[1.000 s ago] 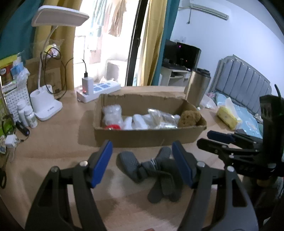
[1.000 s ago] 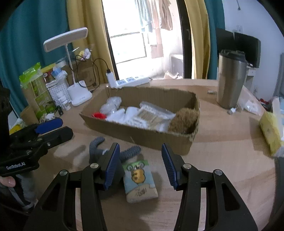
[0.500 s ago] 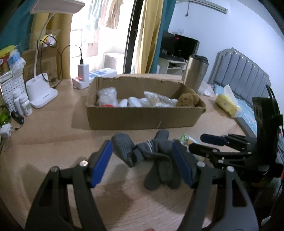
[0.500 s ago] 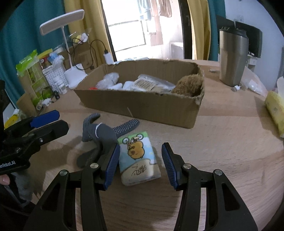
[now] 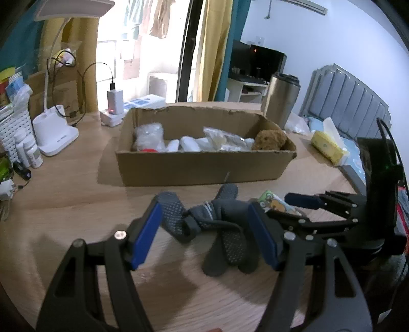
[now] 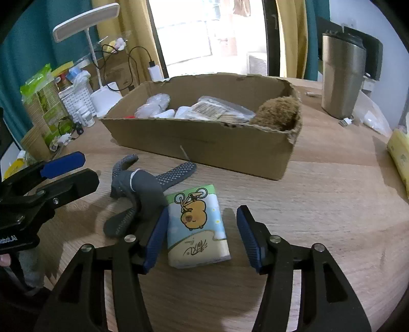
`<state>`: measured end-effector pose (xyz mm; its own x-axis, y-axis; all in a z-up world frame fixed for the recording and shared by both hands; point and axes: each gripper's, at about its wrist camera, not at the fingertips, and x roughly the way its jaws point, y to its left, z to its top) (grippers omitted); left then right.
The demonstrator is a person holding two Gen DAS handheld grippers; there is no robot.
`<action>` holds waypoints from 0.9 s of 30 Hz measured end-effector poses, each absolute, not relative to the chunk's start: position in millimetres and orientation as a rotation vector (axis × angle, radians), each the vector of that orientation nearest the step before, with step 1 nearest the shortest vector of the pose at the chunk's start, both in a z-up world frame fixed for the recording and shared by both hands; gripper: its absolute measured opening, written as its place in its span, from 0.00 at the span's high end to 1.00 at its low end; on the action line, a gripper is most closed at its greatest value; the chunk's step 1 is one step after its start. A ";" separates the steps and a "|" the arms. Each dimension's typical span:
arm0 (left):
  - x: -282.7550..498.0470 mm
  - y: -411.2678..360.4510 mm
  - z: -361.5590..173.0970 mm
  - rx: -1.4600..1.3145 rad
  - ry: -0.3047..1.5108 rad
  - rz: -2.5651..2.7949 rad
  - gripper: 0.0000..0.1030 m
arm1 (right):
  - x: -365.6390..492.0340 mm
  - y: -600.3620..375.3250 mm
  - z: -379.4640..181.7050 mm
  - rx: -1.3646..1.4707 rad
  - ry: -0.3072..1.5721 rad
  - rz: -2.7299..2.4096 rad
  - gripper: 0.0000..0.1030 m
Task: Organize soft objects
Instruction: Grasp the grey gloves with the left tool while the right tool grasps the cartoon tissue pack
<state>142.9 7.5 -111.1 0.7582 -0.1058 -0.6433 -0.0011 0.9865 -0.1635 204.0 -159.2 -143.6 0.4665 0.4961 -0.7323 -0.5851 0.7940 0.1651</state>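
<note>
we hold the left hand-held gripper (image 5: 204, 236) wide over the grey socks (image 5: 217, 227), pads clear of them. the right hand-held gripper (image 6: 200, 236) has just been opening, its jaws astride the tissue pack (image 6: 196, 226) without pressing. both lie on the worktop (image 6: 319, 204) before the box (image 6: 204, 143).

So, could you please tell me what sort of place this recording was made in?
Most likely a bedroom at home: a padded grey headboard stands by the wooden table, a desk lamp and charger sit on it, and laundry hangs outside the window.
</note>
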 end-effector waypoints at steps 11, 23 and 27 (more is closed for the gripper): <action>160.3 -7.9 -123.1 -0.146 0.761 -0.072 0.31 | 208.0 -183.6 -144.8 -0.072 0.854 0.627 0.43; 184.9 -22.4 -138.3 -0.092 0.829 -0.072 0.31 | 215.4 -192.2 -145.1 -0.055 0.842 0.647 0.43; 188.5 -24.1 -143.3 -0.085 0.846 -0.060 0.30 | 216.0 -191.3 -145.7 -0.055 0.839 0.658 0.42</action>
